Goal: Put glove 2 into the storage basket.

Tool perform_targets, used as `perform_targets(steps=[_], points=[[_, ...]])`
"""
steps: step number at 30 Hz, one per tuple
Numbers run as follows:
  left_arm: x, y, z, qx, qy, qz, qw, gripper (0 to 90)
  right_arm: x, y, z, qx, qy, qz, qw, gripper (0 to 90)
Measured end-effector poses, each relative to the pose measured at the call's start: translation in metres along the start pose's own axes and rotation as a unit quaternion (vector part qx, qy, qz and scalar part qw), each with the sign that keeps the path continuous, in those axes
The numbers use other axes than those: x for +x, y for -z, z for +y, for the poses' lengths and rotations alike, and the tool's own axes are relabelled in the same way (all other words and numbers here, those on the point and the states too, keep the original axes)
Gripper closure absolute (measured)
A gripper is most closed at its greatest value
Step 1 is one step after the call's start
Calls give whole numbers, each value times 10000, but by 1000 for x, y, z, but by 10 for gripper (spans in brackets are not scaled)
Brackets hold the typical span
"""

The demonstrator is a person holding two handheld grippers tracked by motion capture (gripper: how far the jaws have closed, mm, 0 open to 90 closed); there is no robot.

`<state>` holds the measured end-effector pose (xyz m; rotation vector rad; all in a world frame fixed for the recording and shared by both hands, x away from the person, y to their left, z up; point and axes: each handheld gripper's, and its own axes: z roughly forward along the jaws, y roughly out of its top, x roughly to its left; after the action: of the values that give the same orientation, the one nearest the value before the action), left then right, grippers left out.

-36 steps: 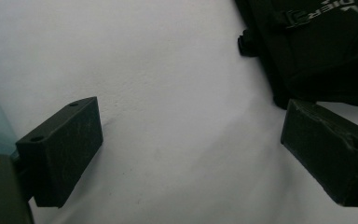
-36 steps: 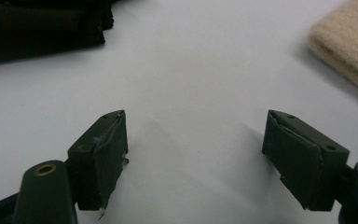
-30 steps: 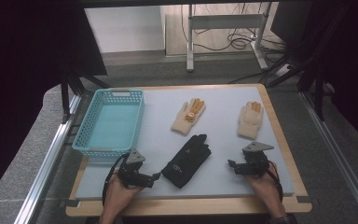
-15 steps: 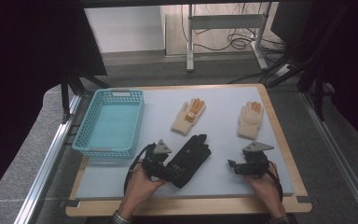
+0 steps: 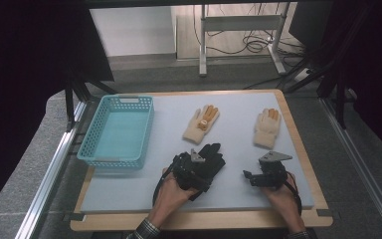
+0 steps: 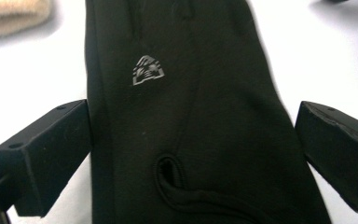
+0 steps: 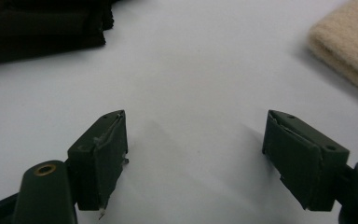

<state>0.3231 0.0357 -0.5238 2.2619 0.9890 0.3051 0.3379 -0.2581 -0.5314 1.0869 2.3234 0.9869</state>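
A black glove [image 5: 215, 153] lies flat on the pale mat, fingers pointing away. My left gripper [image 5: 203, 168] hovers over its cuff end. In the left gripper view the glove [image 6: 186, 93] with a small grey logo lies between the two jaws of that gripper [image 6: 193, 154]. The jaws have just been opening and stand wide, the right one clear of the fabric. My right gripper [image 5: 251, 177] rests near the front right, pointing left, open over bare mat [image 7: 196, 154] with nothing between its jaws.
A turquoise basket [image 5: 148, 130] stands at the left of the mat. Two beige knit gloves [image 5: 201, 124] [image 5: 267, 127] lie farther back. The wooden table edge [image 5: 199, 220] runs along the front, and a metal rail borders the left side.
My left hand has slid right from the front left of the mat onto the black glove. The right hand has stayed put.
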Motion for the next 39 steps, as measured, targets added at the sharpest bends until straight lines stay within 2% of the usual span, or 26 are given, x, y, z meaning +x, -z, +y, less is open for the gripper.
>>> perform_targets(steps=[5,7,10,12,16,19,20,21,23,29,33,37,39], points=[[8,-5,-4,147,35,51,9999,0,0,0,0,-2,-1,1,10000,215],[12,-7,-6,193,107,-96,9997,0,0,0,0,-4,0,1,10000,215],[8,-8,-6,183,86,-163,9997,0,0,0,0,-3,-1,1,10000,215],[1,-9,-5,284,-105,-19,9995,0,0,0,0,-3,-3,1,10000,215],[2,-9,-5,318,-56,-45,9995,0,0,0,0,-3,-1,0,10000,215],[8,-3,-2,376,22,-18,9993,83,0,0,0,-3,-1,0,10000,215],[8,-3,-2,376,22,-18,9993,173,0,0,0,-3,-1,0,10000,215],[10,-2,-2,376,37,-11,9993,173,0,0,0,-3,0,0,10000,215],[14,0,-2,376,44,0,9993,254,0,0,0,5,3,2,10000,215],[29,6,-4,308,144,-23,9994,550,0,0,0,-3,0,-1,10000,215],[31,9,-4,264,120,-104,9995,627,0,0,0,-2,-1,0,10000,215],[31,15,-1,237,31,-102,9997,633,0,0,0,0,-7,0,10000,215],[33,19,3,180,56,-78,9998,632,0,0,0,-2,-4,0,10000,215]])
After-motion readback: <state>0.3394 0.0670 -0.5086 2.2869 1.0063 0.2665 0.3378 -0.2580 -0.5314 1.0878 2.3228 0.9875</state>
